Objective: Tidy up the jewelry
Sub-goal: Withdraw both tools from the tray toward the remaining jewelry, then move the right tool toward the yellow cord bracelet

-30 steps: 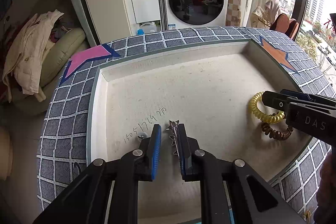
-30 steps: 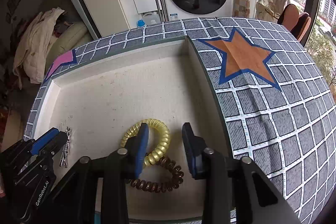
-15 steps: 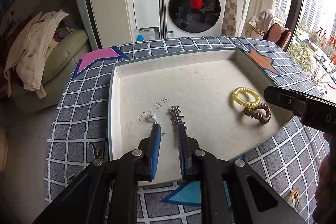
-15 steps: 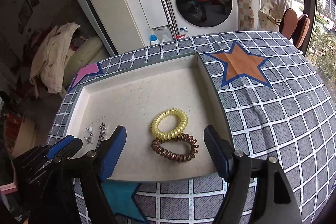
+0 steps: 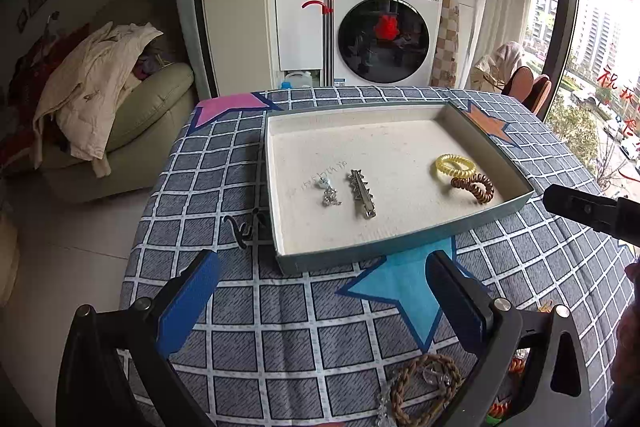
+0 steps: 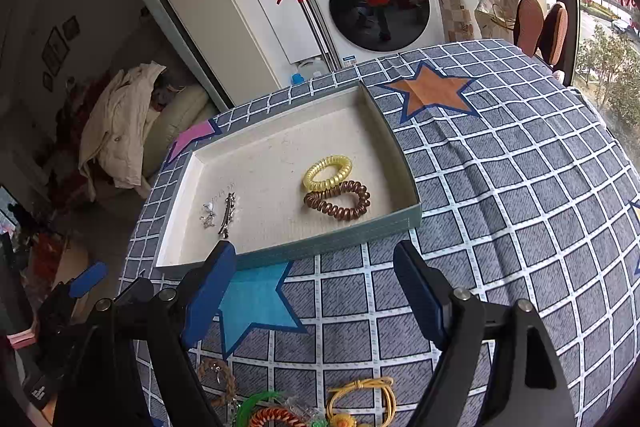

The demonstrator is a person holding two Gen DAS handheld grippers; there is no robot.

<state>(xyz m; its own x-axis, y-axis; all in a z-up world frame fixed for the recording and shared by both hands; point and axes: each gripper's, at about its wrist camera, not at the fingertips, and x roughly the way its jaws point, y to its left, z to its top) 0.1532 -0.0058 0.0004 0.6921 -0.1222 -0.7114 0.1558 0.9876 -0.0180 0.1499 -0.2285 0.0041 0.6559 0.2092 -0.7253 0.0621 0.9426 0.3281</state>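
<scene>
I take the shallow tray (image 5: pixel 404 243) as my landmark, sitting on the checked tablecloth (image 5: pixel 280 339) with its cream floor facing up. My left gripper (image 5: pixel 320 291) hangs over the cloth on the near side of the tray, its blue-padded jaws opening, spread wide with nothing between them but cloth and the blue star (image 5: pixel 404 291) printed there. My right gripper (image 6: pixel 310 283) is also on the near side of the tray, its jaws opening too and empty; none of the pads touch anything. Inside the tray, toward its left end, a silver spiked hair clip (image 5: pixel 362 193) lies flat, and just beside it on the left is a small silver earring or charm (image 5: pixel 329 191), too small for me to make out in detail. Toward the tray's right end, a yellow coil hair tie (image 6: pixel 327 173) lies touching a brown coil hair tie (image 6: pixel 338 201), the brown one nearer the tray's front wall. On the cloth nearer to me than the tray, a braided brown bracelet (image 5: pixel 424 383) and a yellow cord bracelet (image 6: pixel 360 399) wait with other bits at the picture's bottom edge. Beyond the tray's far side stands a washing machine (image 5: pixel 384 31).
</scene>
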